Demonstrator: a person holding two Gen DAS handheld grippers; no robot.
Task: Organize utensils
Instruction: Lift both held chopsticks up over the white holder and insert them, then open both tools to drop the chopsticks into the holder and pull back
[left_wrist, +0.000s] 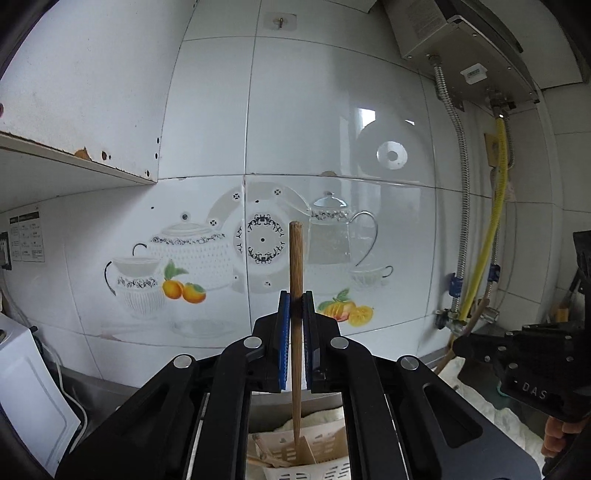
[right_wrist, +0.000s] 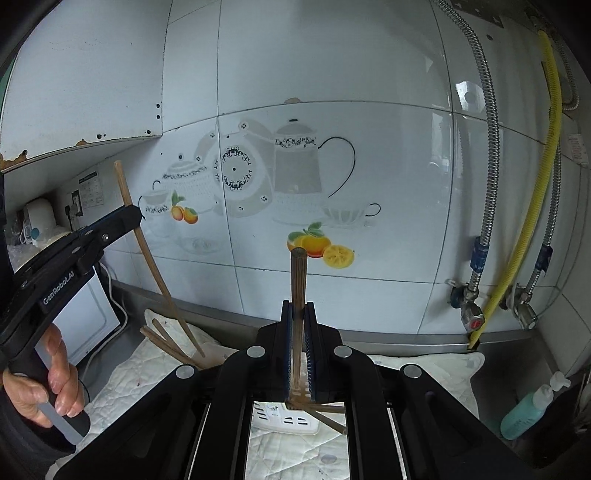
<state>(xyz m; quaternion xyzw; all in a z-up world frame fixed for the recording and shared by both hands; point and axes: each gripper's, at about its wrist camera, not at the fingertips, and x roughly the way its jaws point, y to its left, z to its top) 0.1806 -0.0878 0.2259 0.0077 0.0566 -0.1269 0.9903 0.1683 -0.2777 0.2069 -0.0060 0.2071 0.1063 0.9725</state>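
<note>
A glossy white tiled wall (left_wrist: 207, 110) printed with teapots, cups and oranges fills the view ahead of the tools. Right of them, a yellow corrugated hose (right_wrist: 532, 206) and braided steel pipes (right_wrist: 489, 147) descend to valves. A teal pump bottle (right_wrist: 526, 410) stands low right; a quilted white cloth (right_wrist: 122, 373) lies beneath.

Left gripper (left_wrist: 295, 306) and right gripper (right_wrist: 298, 314) both raised, fingers clamped.
</note>
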